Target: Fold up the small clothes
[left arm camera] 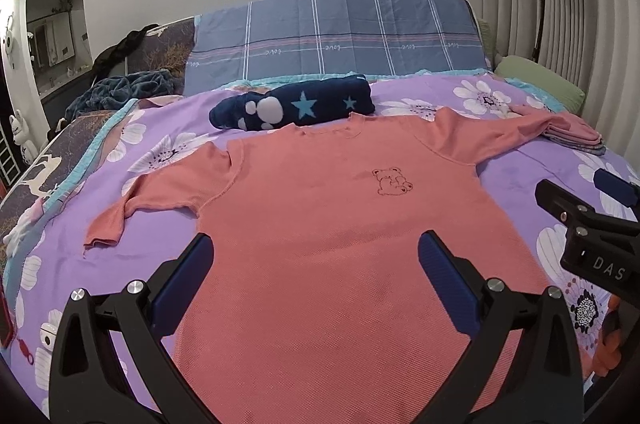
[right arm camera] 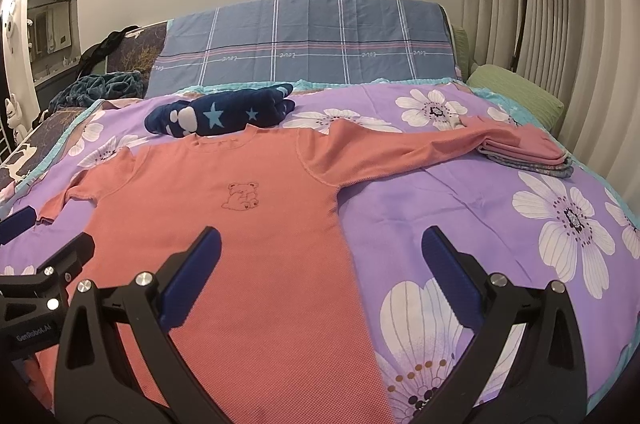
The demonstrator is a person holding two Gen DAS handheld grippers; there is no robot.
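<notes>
Coral-pink knit cloth fills the near middle of both views: a small long-sleeved shirt [left arm camera: 320, 224] lies face up and flat on a bed with a purple flowered bedspread [right arm camera: 460, 207]. An outlined teddy bear [right arm camera: 242, 196] is stitched on the chest. The collar points to the far side, toward the blue checked headboard cover [left arm camera: 340, 35], and the hem lies nearest the cameras, so the long axis of the body runs near to far. Both sleeves spread out sideways. The left sleeve [left arm camera: 132, 207] is bent and a little crumpled. The right sleeve [right arm camera: 400, 147] stretches far right, and its cuff rests on a small stack of folded clothes [right arm camera: 528, 151].

A rolled dark blue blanket with pale stars [left arm camera: 292, 105] lies just beyond the collar, touching or nearly touching it.

The left gripper [left arm camera: 316, 284] hovers over the lower body of the shirt, jaws spread wide and holding nothing. The right gripper [right arm camera: 320, 276] hovers over the right side seam, one finger above the cloth and one above the bedspread, also spread wide and empty.

The shirt looks light, soft and limp, with a textured weave that should not slip between the pads. It will likely sag and drape when lifted. Good places to pinch seem to be a cuff, a shoulder seam or a hem corner, taking the edge rather than the flat middle.
</notes>
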